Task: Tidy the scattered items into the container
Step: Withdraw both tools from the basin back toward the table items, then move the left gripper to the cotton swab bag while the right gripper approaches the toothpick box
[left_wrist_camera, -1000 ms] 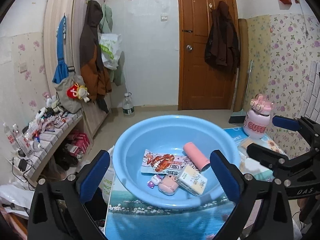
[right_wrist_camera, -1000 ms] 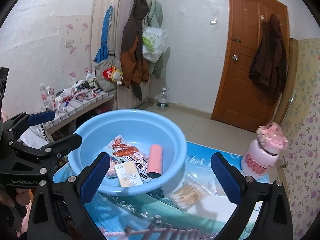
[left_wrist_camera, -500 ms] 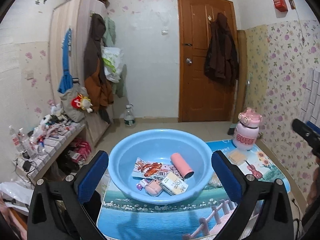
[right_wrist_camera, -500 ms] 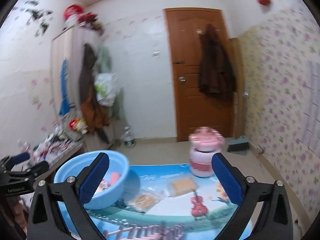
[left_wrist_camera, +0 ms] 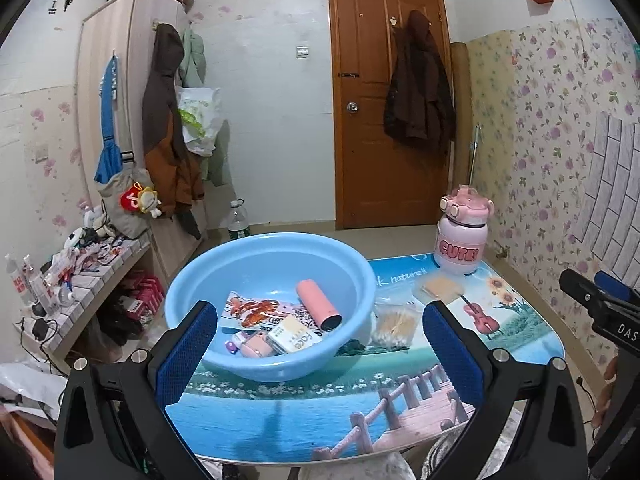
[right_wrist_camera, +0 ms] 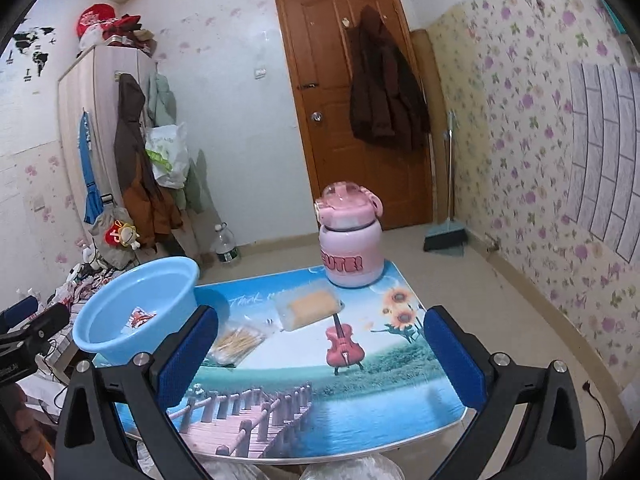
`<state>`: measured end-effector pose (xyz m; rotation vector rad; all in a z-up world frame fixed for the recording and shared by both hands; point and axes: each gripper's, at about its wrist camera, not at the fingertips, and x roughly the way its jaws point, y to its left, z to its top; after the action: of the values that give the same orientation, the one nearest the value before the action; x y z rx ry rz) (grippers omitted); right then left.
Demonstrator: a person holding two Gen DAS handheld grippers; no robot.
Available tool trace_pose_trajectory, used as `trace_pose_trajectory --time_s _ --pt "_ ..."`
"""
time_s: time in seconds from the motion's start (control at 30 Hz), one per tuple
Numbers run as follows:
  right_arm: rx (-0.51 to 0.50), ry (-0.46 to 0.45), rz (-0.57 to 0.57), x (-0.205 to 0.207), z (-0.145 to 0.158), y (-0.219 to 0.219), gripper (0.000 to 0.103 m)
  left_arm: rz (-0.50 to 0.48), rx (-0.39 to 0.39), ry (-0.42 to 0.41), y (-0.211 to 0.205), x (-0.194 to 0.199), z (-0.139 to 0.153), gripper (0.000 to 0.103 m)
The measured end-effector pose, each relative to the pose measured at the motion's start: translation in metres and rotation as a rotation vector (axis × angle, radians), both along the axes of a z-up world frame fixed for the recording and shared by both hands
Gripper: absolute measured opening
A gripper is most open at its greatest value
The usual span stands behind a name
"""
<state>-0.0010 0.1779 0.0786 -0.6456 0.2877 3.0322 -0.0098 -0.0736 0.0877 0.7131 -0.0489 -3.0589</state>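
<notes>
From the left wrist view, the left gripper [left_wrist_camera: 320, 354] has backed away from the blue basin [left_wrist_camera: 188, 292] over the last second: the basin filled the lower frame before and now sits farther off, with more of the counter [left_wrist_camera: 280, 412] showing in front of it. Its fingers [left_wrist_camera: 188, 354] stand wide apart and hold nothing. Inside the basin lie a pink tube [left_wrist_camera: 318, 304], a snack packet [left_wrist_camera: 256, 308], a small white box [left_wrist_camera: 294, 334] and a pink gadget [left_wrist_camera: 256, 344]. Just right of the basin lies a bag of cotton swabs [left_wrist_camera: 394, 326], and beyond it a wrapped tan pad [left_wrist_camera: 440, 286] near the pink jug [left_wrist_camera: 462, 238].

From the right wrist view, the right gripper [right_wrist_camera: 320, 354] has swung off the basin [right_wrist_camera: 100, 320], which was centred a second ago and now sits at the left. Its fingers [right_wrist_camera: 454, 354] are wide and empty, framing the open counter [right_wrist_camera: 380, 392]. The swab bag [right_wrist_camera: 238, 340] lies near the left finger and the tan pad [right_wrist_camera: 310, 306] sits just ahead, before the jug [right_wrist_camera: 352, 240].

The turn suggests the last drop is done and the right gripper is lining up on one of the two loose packets left outside.
</notes>
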Motion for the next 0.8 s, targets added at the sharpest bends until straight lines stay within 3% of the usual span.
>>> trace_pose_trajectory --time_s 0.17,0.4,0.63,0.8 --pt "0.005 0.033 0.002 -0.001 0.0 0.001 0.103 -0.005 0.004 -0.003 0.001 -0.002 -0.001 0.103" --pt "0.03 -0.039 0.039 -0.013 -0.013 0.0 0.103 -0.06 -0.013 -0.023 0.015 -0.004 -0.011 0.103" --pt "0.054 -0.088 0.027 -0.025 -0.021 0.012 0.103 -0.239 -0.046 -0.014 0.058 -0.001 -0.021 0.103" --pt "0.146 -0.082 0.033 -0.036 -0.017 0.018 0.103 -0.317 -0.075 -0.052 0.087 -0.011 -0.037 0.103"
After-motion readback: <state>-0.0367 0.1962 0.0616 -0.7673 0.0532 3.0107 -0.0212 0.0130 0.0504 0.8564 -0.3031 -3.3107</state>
